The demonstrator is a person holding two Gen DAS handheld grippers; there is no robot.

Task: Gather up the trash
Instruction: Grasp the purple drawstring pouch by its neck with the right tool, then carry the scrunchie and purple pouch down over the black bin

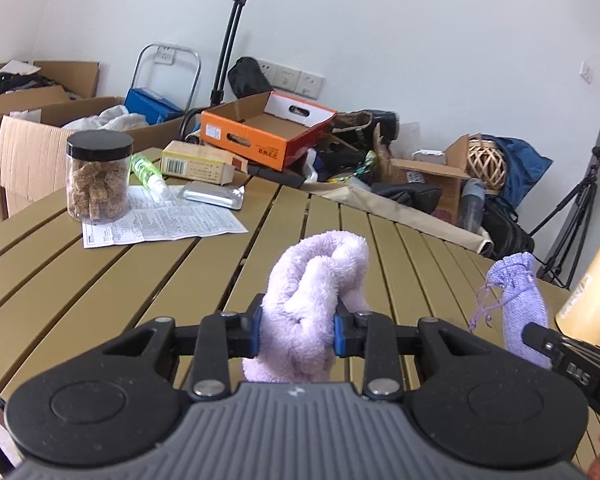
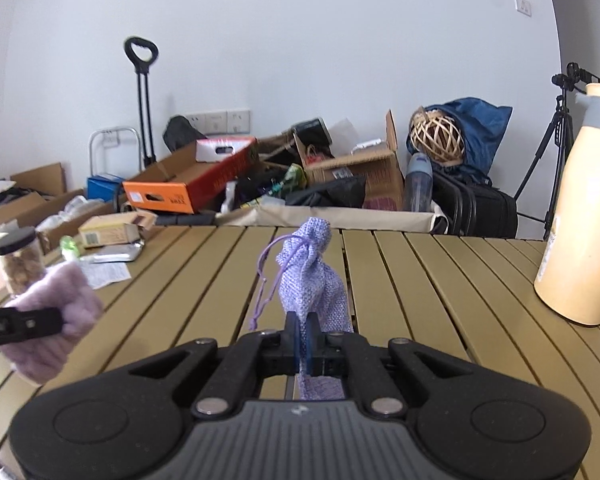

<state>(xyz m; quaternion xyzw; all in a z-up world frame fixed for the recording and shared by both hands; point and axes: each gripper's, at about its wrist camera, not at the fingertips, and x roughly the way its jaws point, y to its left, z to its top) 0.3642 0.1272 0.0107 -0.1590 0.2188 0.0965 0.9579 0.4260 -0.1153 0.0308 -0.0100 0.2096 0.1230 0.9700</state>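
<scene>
My left gripper is shut on a fluffy lilac towel, held above the slatted table. The towel also shows in the right wrist view, with the left gripper's fingers at the left edge. My right gripper is shut on a small purple drawstring pouch, which stands up between the jaws. The pouch also shows at the right of the left wrist view. At the table's far left lie a printed leaflet, a foil blister pack, a yellow carton and a green bottle.
A jar of brown snacks with a black lid stands on the leaflet. A tall cream bottle stands at the table's right. Beyond the table are cardboard boxes, bags, a trolley handle and a tripod.
</scene>
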